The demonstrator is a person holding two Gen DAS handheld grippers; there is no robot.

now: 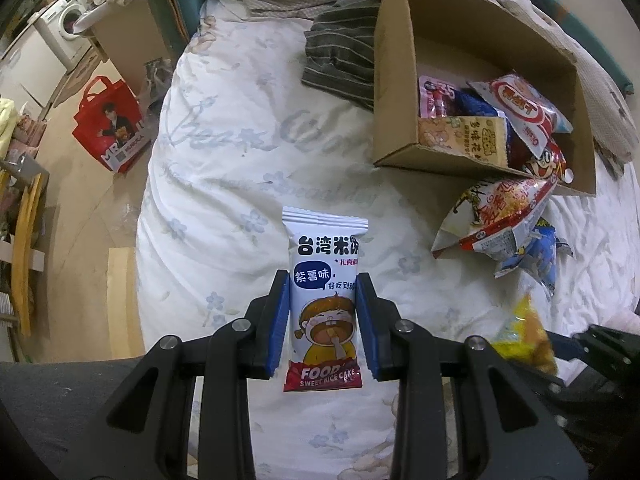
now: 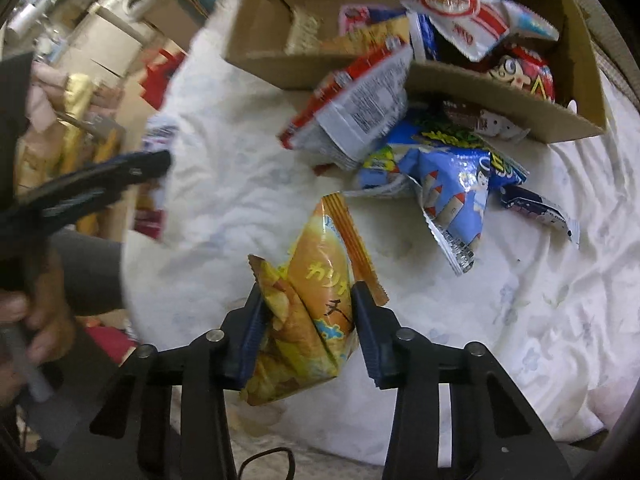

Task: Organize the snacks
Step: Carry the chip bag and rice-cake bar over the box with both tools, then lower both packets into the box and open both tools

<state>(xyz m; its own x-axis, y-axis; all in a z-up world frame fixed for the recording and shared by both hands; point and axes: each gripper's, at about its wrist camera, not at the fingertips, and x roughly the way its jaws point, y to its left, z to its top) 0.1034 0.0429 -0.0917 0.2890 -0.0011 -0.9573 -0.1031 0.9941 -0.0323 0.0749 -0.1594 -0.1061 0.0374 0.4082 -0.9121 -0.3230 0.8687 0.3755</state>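
My left gripper (image 1: 323, 280) is shut on a white sweet rice cake packet (image 1: 325, 296) with a cartoon child, held upright above the bed. My right gripper (image 2: 308, 292) is shut on a yellow-orange snack bag (image 2: 308, 312), which also shows blurred at the right in the left wrist view (image 1: 524, 334). An open cardboard box (image 1: 400, 92) holding several snack bags lies on the bed to the upper right; it also shows in the right wrist view (image 2: 256, 40). The left gripper shows blurred at the left of the right wrist view (image 2: 132, 168).
A red-white snack bag (image 1: 496, 212) and a blue one (image 1: 536, 256) lie on the floral white bedding (image 1: 240, 184) in front of the box. A striped dark cloth (image 1: 340, 52) lies beside the box. A red tote bag (image 1: 110, 124) stands on the floor to the left.
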